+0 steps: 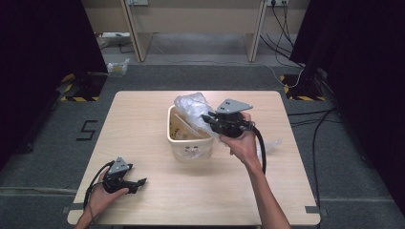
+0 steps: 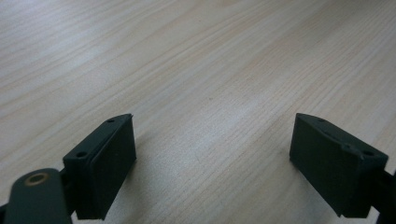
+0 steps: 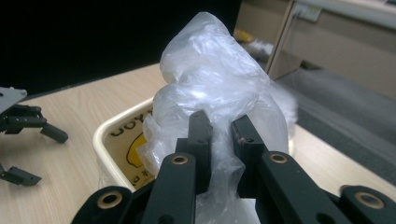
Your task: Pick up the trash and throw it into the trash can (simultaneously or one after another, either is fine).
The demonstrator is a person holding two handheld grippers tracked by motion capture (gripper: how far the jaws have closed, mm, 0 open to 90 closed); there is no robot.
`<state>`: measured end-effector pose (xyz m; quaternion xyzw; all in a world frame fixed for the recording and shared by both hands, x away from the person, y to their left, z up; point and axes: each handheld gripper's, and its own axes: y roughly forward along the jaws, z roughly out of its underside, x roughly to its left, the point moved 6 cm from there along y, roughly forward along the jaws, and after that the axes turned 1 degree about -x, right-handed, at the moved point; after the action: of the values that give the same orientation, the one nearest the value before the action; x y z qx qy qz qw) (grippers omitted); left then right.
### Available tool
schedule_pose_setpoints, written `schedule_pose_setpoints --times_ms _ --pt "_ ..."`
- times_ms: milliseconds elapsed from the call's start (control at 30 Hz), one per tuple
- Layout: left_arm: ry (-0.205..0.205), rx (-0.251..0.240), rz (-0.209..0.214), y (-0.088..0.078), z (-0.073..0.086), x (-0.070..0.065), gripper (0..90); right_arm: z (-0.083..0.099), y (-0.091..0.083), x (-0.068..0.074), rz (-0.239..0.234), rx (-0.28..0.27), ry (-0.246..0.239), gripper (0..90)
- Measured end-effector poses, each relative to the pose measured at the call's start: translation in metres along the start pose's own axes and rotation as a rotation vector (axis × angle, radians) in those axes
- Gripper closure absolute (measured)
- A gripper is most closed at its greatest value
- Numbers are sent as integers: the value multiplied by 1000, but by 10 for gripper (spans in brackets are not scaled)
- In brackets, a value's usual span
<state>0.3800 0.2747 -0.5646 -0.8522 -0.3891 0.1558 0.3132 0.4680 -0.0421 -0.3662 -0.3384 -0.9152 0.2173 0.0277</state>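
Note:
A cream plastic bin (image 1: 189, 138) stands at the middle of the table, its rim (image 3: 112, 123) seen close in the right gripper view. A clear plastic bag (image 1: 193, 107) is bunched over the bin's far right corner. My right gripper (image 1: 208, 118) is shut on the clear plastic bag (image 3: 210, 88), whose film is pinched between the two pads and billows up above them. Low on the table's near left my left gripper (image 1: 142, 183) rests open, its pads (image 2: 114, 154) wide apart over bare wood, nothing between them.
Part of the clear film (image 1: 270, 145) trails on the table right of the bin. The light wood table (image 1: 157, 191) stands on grey carpet. A desk frame (image 1: 196, 24) and cables (image 1: 286, 28) lie beyond the far edge. The left gripper (image 3: 28, 126) appears at the right gripper view's left.

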Motion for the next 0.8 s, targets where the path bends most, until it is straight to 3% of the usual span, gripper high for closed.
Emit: schedule_pose_setpoints --times_ms 267,300,333,367,433,800 --pt "1 2 1 0 0 0 134 4 35 3 -32 129 -11 812" --pt "1 3 2 0 0 0 134 7 44 6 -45 177 -14 813" --pt "1 3 2 0 0 0 134 7 44 6 -45 177 -14 813" --pt "1 2 2 0 0 0 134 10 52 8 -56 223 -22 814" --pt "1 2 2 0 0 0 134 13 59 9 -65 263 -33 815" --pt "-1 3 2 0 0 0 134 19 86 5 -86 424 -50 818"
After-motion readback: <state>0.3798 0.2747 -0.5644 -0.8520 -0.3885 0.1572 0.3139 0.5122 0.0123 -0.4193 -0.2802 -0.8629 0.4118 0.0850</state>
